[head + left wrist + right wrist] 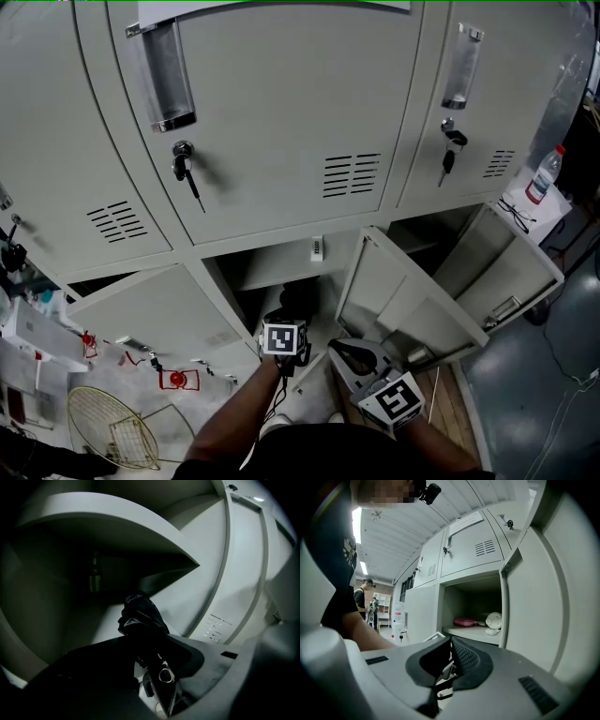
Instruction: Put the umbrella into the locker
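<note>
**A:** Claw status?

**B:** The left claw (157, 645) is closed in on the umbrella (140, 616). The pads look snug on both sides, and black fabric bunches just past the tips.

**A:** Where is it relative to the locker?

**B:** The claw sits at the locker (281, 265) mouth, angled down into the lower bay under the shelf (108, 522). The front of the umbrella is already inside that bay. I can't tell if it rests on the locker floor, because it's too dark in there.

**A:** Axis?

**B:** The long axis runs along the claw's own line, out of the jaws and deeper into the locker. The fabric end leads, and a metal ring (165, 674) on the umbrella sits back between the jaws.

**A:** And the other one?

**B:** The right claw (451, 643) has its jaws together with nothing in them. It's outside the locker, to the right of the mouth, by the open door (394, 291).

**A:** So the next move is the left's.

**B:** That's my read. The left is the one at the locker, with the bay straight ahead. It should need a straight push along that axis, then a release. The shelf edge above and the door to the right are the snag risks.
</note>
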A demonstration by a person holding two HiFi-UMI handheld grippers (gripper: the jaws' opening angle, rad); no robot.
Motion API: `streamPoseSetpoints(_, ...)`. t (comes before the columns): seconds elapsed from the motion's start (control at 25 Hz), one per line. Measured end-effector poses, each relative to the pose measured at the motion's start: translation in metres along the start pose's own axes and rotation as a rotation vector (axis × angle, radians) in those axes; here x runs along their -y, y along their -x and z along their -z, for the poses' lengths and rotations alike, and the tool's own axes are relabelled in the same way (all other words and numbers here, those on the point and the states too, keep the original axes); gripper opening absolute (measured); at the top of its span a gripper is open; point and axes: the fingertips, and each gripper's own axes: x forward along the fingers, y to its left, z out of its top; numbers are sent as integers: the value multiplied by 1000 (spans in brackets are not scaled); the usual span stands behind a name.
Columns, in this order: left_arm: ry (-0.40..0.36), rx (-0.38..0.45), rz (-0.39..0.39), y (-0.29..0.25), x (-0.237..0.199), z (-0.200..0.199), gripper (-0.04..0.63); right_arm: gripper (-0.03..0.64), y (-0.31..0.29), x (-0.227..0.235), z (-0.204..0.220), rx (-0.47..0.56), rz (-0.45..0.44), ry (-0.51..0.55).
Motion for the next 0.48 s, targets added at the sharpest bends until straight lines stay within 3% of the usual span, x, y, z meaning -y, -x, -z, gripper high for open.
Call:
streamPoseSetpoints(0.2, -1, 21, 33, 2, 10, -13, 170, 31, 4, 4, 2, -9, 10, 11)
streamPoseSetpoints(0.48, -41, 47, -23, -8, -9, -31, 164, 31, 3, 2, 3, -7, 15, -19)
